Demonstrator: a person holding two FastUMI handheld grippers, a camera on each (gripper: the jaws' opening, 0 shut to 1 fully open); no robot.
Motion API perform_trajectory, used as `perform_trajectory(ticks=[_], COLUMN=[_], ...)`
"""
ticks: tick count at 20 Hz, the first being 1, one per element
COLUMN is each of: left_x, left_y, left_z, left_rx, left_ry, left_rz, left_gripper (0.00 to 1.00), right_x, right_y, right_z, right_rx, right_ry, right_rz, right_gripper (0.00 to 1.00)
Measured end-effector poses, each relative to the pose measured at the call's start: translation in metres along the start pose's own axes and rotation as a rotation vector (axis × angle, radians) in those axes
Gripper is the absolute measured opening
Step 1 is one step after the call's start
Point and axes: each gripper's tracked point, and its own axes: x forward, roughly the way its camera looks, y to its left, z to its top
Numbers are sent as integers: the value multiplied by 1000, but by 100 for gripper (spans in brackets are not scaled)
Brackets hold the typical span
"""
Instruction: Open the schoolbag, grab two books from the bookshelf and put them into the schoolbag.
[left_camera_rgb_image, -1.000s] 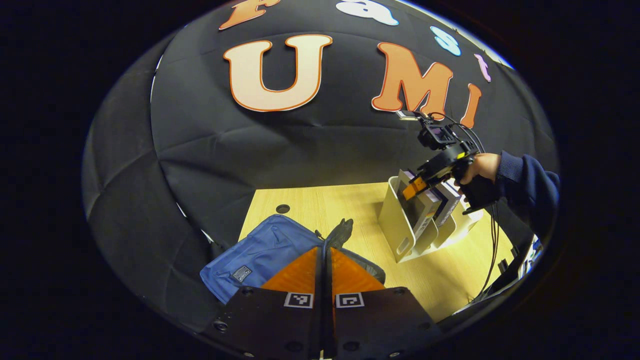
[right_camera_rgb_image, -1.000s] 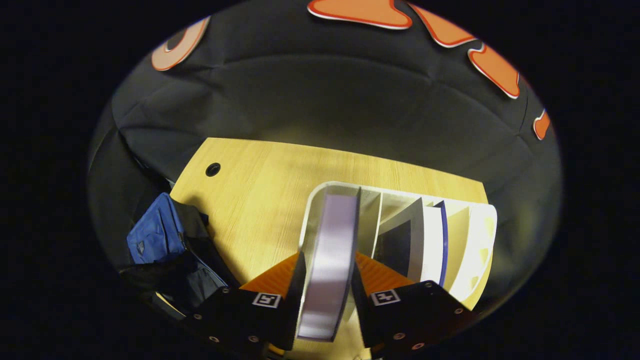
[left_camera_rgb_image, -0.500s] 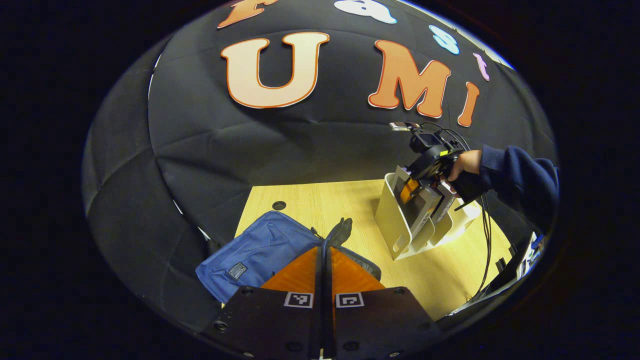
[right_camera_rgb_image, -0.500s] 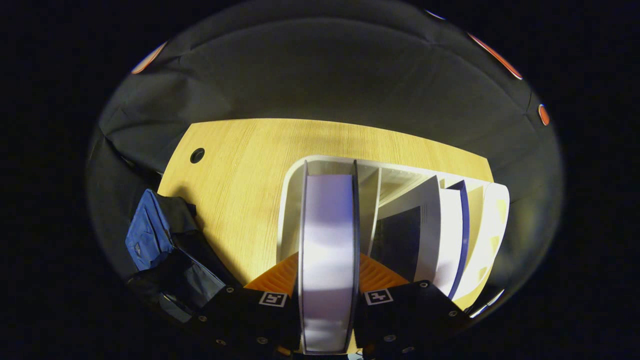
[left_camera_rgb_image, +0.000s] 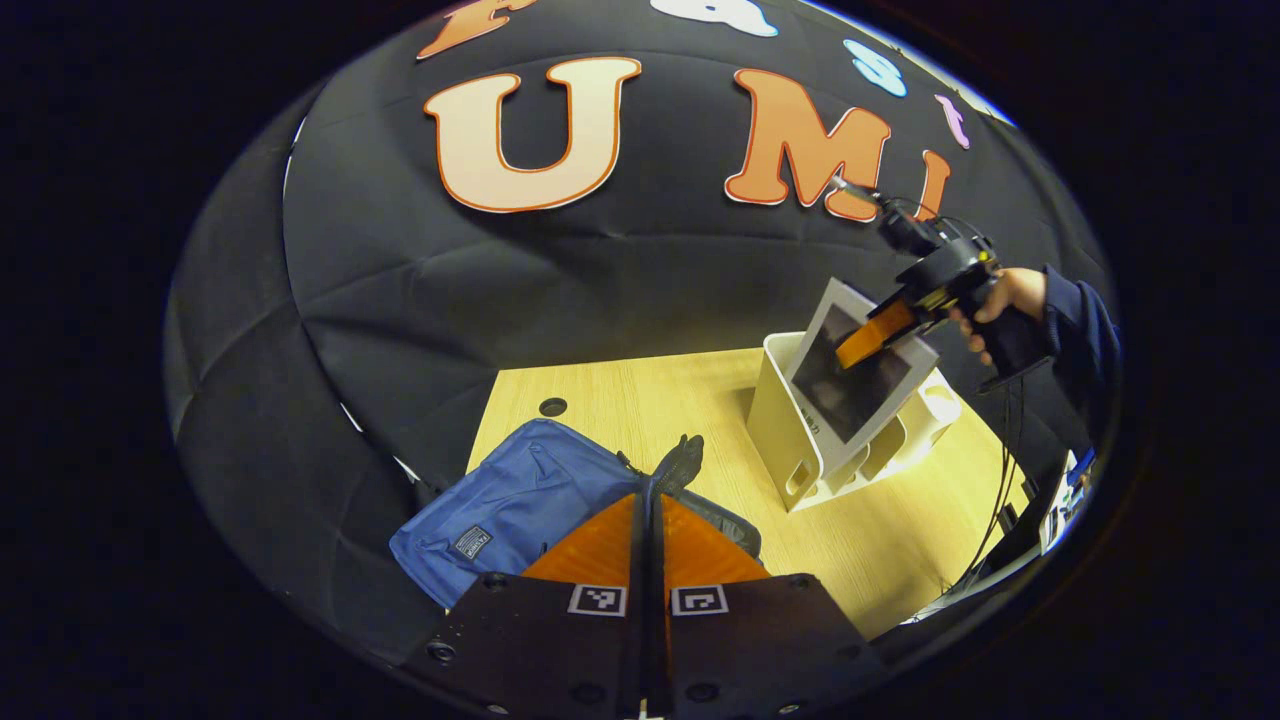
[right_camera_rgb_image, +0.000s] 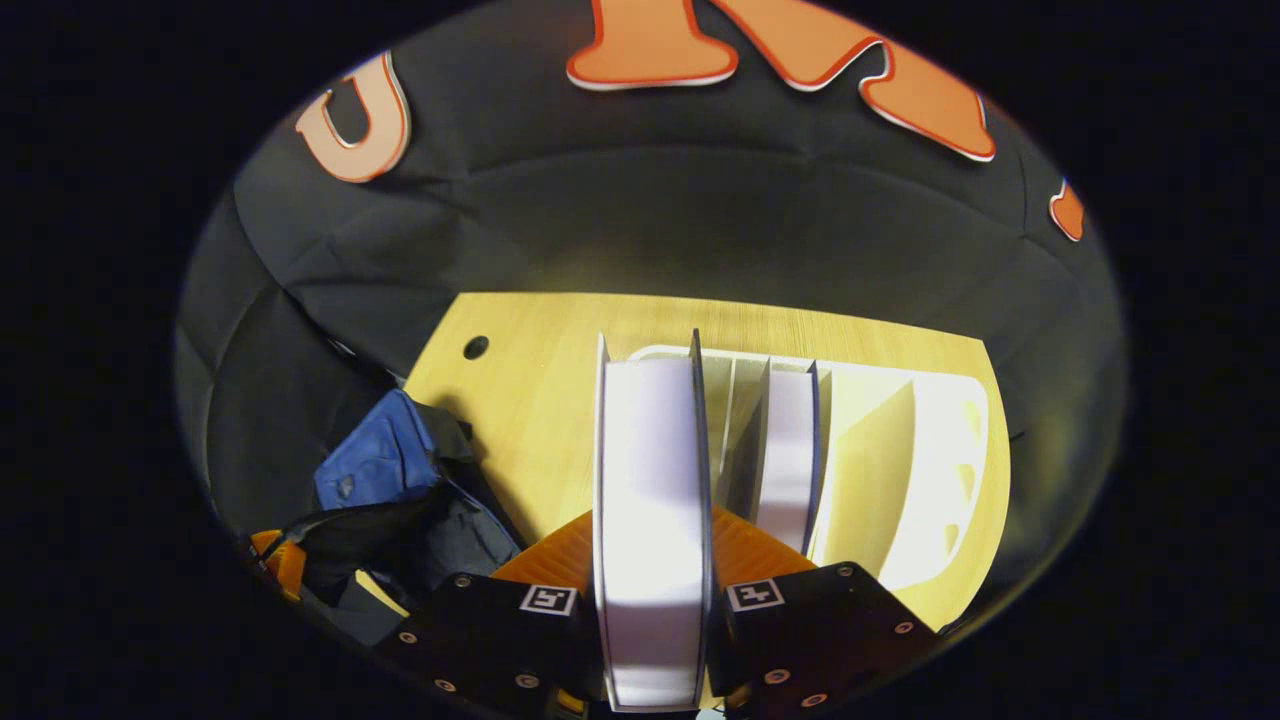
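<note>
The blue schoolbag lies at the table's near left, its dark opening facing me. My left gripper is shut on the bag's black opening edge and holds it up. In the right gripper view the bag sits at the lower left. My right gripper is shut on a thick book, page edges towards the camera. From the left gripper view, that book hangs tilted, half above the white bookshelf, in the right gripper. A second book stands in the bookshelf.
The light wooden table has a round cable hole near its back left corner. A hand and a dark sleeve hold the right gripper. Cables hang past the table's right edge. Black cloth walls close the booth behind.
The right gripper has risen and pulled the thick book up out of its bookshelf slot, tilting it. The left gripper has stayed on the bag's edge.
</note>
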Motion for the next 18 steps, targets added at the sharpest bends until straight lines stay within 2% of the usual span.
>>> perform_trajectory(ticks=[5,10,12,15,18], left_x=[1,4,4,3,5], left_y=[1,6,10,9,7], left_z=[-3,1,4,4,4], left_rx=[1,17,28,39,45], left_ry=[14,25,31,41,52], left_rz=[-6,12,24,23,10], left_gripper=[2,2,2,2,2], right_x=[-45,-81,-78,-61,-39], right_y=[-2,41,61,97,137], right_z=[1,-23,-50,-93,-124], right_rx=[61,222,254,283,364], right_ry=[-76,-107,-73,-42,18], right_rz=[83,305,364,398,446], right_gripper=[40,39,39,39,40])
